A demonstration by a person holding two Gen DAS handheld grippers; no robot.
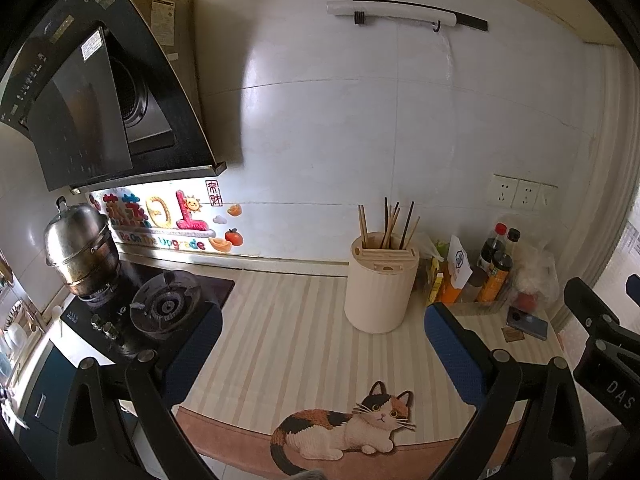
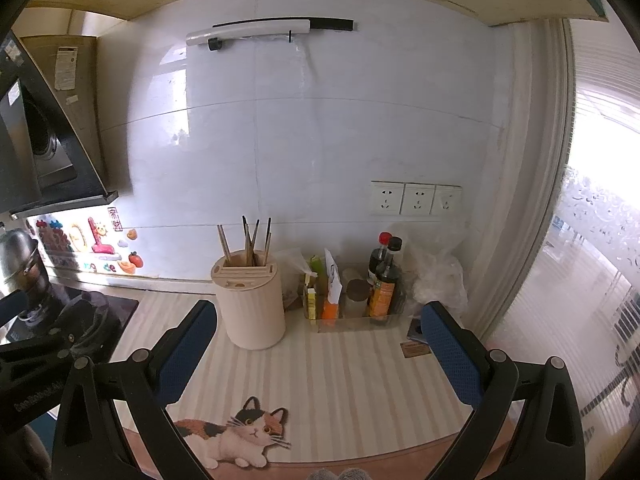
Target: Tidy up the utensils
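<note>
A cream round utensil holder (image 1: 381, 288) stands upright on the striped counter mat near the back wall, with several wooden and dark chopsticks (image 1: 390, 224) standing in its top slot. It also shows in the right wrist view (image 2: 252, 304) with the chopsticks (image 2: 250, 240). My left gripper (image 1: 324, 344) is open and empty, held above the mat in front of the holder. My right gripper (image 2: 320, 344) is open and empty, in front of and right of the holder. Part of the right gripper (image 1: 600, 344) shows at the left view's right edge.
A gas stove (image 1: 160, 304) with a steel pot (image 1: 80, 248) is at left under a range hood (image 1: 100, 92). Sauce bottles (image 2: 384, 276) and packets sit in a clear tray right of the holder. A phone (image 1: 526, 322) lies by the wall. A cat picture (image 2: 240, 436) marks the mat's front edge.
</note>
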